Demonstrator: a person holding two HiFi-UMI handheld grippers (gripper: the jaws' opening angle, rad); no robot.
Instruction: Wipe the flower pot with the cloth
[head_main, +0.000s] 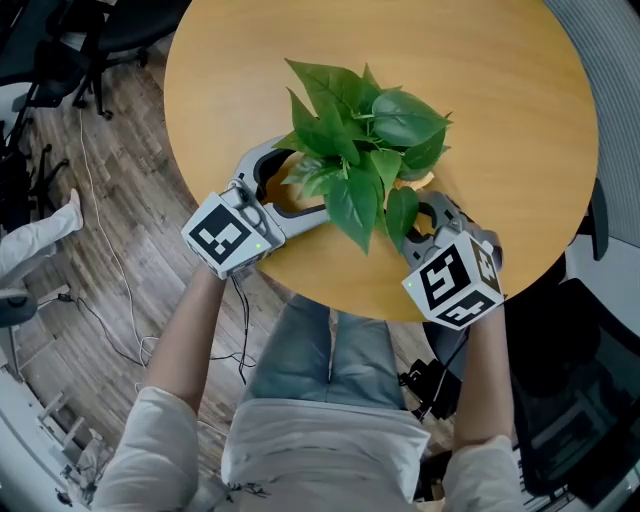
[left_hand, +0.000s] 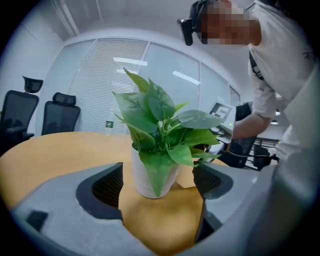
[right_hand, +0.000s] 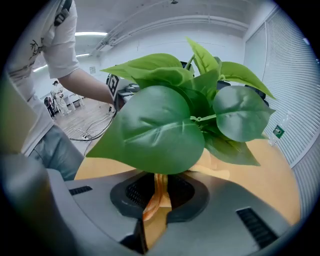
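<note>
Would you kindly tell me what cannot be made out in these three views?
Flower pot: head view, almost wholly under the leaves; right gripper view, behind one big leaf.
Cloth: right gripper view, only a strip shows between the right gripper's shut jaws; the leaf hides the rest.
Left gripper's open jaws: head view, the leaves cover their tips, so the gap to the pot is unreadable there.
</note>
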